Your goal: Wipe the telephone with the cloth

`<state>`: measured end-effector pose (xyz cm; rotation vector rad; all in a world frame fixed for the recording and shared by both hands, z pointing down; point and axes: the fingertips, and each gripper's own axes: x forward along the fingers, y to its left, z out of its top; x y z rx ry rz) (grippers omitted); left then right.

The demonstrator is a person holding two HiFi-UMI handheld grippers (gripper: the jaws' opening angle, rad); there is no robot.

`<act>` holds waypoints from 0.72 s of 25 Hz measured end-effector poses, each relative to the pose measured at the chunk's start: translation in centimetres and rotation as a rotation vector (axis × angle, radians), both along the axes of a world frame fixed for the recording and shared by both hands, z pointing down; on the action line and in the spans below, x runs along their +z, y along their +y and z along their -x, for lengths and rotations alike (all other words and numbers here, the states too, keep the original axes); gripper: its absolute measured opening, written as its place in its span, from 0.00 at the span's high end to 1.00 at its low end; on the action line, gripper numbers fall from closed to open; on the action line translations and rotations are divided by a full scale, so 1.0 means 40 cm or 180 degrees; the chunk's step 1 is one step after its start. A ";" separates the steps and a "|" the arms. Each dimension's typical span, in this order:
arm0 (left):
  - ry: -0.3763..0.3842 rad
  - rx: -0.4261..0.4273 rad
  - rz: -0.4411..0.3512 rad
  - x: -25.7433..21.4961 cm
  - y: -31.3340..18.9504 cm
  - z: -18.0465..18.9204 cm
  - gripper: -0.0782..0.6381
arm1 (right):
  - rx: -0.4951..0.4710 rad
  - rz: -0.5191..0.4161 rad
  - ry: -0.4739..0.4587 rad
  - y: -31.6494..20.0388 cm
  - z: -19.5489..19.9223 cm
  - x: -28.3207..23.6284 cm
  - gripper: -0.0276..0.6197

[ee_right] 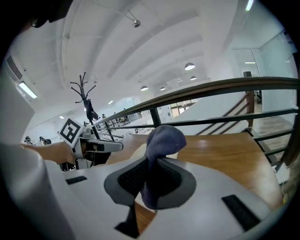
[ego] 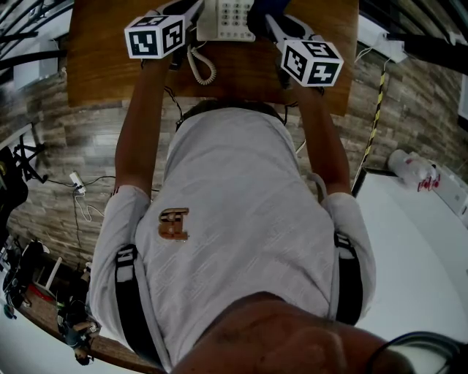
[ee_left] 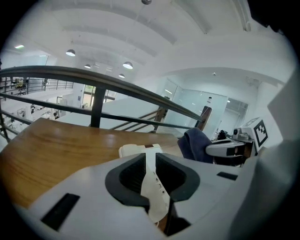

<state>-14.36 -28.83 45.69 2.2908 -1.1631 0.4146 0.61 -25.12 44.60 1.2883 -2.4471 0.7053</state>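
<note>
The left tongs (ee_left: 151, 160) pinch the white telephone (ee_left: 135, 150) on the wooden bench (ee_left: 56, 145), while just to their right the right tongs (ee_right: 151, 163) clamp a dark blue cloth (ee_right: 165, 136).

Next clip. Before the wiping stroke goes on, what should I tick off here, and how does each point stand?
1. Cloth gripped: ok. The right gripper has its jaws shut on the dark blue cloth.
2. Telephone steadied: ok. The left gripper has its jaws closed on the white telephone.
3. Telephone supported: ok. It sits on the wooden table.
4. Cloth touching the telephone: cannot tell. The head view shows them side by side, but not the contact.
5. Coiled cord out of the way: ok. It lies on the telephone's near side, away from the cloth.
</note>
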 end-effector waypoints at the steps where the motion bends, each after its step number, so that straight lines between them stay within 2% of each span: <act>1: 0.0025 0.0006 -0.0071 -0.022 0.001 -0.005 0.79 | -0.0018 -0.0060 -0.0049 -0.007 0.007 -0.021 0.86; 4: 0.0148 0.0058 -0.0349 -0.094 0.010 -0.026 0.83 | -0.0077 -0.0262 -0.0222 -0.016 0.027 -0.082 0.86; 10: 0.0317 0.0253 -0.1061 -0.229 0.045 -0.067 0.85 | -0.0233 -0.0663 -0.0458 -0.009 0.079 -0.184 0.86; 18: 0.0477 0.0143 -0.1707 -0.348 0.077 -0.063 0.86 | -0.0473 -0.1362 -0.0531 0.025 0.119 -0.314 0.86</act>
